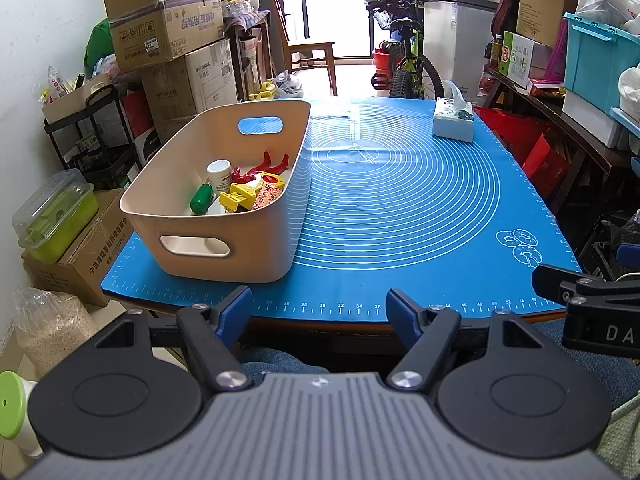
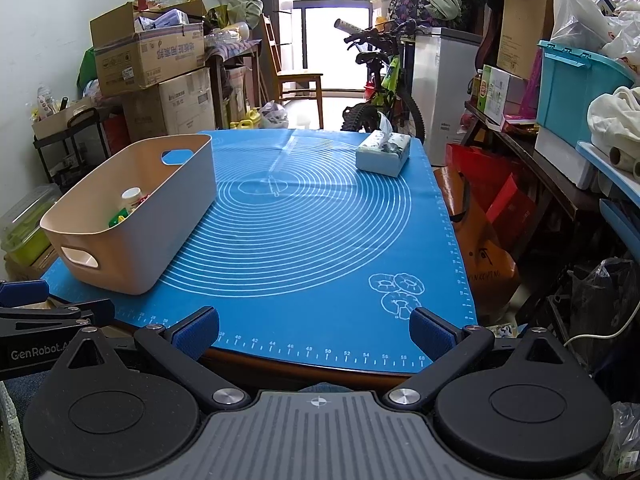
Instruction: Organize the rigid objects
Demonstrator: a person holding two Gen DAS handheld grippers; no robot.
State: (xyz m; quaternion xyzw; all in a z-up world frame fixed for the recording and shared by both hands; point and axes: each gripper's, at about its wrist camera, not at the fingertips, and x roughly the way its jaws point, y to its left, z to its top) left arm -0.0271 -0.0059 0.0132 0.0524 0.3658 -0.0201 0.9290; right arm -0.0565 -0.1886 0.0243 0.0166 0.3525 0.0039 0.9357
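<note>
Basket [image 1: 224, 236]: at ten o'clock on the blue mat [image 1: 400, 208], holding small items.
Left gripper [image 1: 319, 312]: jaws apart, empty.
Right gripper [image 2: 314, 332]: jaws apart, empty.

The left gripper [image 1: 319, 312] and right gripper [image 2: 314, 334] are side by side, jaws spread wide, holding nothing.

Bin [image 1: 224, 216] left, tissue box [image 1: 453, 120] far-right.

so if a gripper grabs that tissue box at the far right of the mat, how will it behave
The tissue box looks like a soft paper pack, so it would probably squash under the pads rather than stay stiff. It likely weighs little for its bulk. Lying flat on the blue mat, it should slide if pushed, not roll or tip.
</note>
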